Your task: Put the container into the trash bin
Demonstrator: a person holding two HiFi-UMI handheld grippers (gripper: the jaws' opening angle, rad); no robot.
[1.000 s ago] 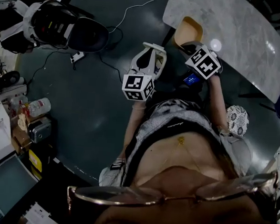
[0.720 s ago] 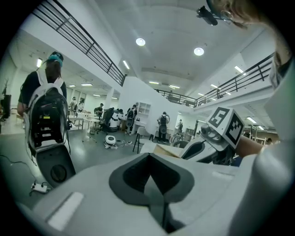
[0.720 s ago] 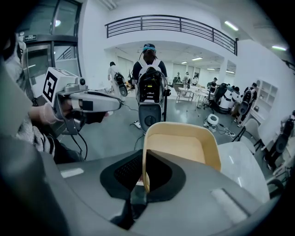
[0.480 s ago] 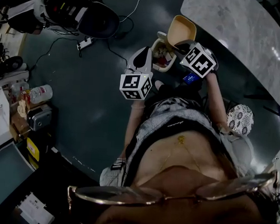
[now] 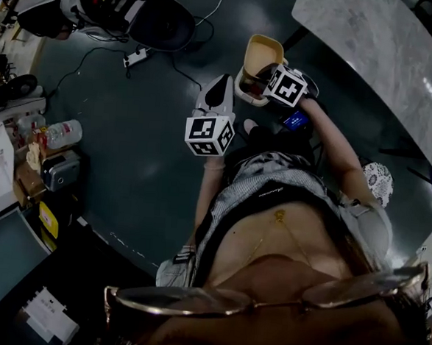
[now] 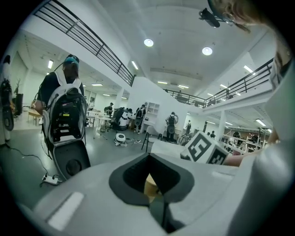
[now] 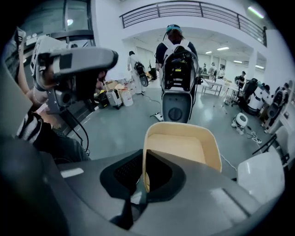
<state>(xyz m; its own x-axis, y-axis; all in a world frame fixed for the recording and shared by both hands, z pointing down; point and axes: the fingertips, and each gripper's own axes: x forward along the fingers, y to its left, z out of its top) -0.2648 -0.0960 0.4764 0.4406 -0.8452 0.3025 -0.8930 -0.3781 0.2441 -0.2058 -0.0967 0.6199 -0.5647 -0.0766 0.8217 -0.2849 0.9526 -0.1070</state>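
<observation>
The tan plastic container (image 5: pixel 261 52) hangs above the dark floor, and my right gripper (image 5: pixel 267 73) is shut on its rim. In the right gripper view the container (image 7: pixel 182 144) stands upright with its wall pinched between the jaws of my right gripper (image 7: pixel 140 180). Just below it in the head view is the pale rim of the trash bin (image 5: pixel 242 85), mostly hidden by the container and gripper. My left gripper (image 5: pixel 219 89) hovers beside the bin on the left. Its jaws are shut with nothing held, as the left gripper (image 6: pixel 155 196) shows in its own view.
A marble table (image 5: pixel 380 47) fills the top right. On the floor at top left lie a black and white backpack unit (image 5: pixel 124 10), cables and a power strip (image 5: pixel 135 55). Shelves with bottles (image 5: pixel 60 133) line the left. A person wearing a backpack (image 7: pixel 177 64) stands ahead.
My right gripper has carried the container left and down from the table's edge to above the trash bin, which came into view. My left gripper stayed close beside it.
</observation>
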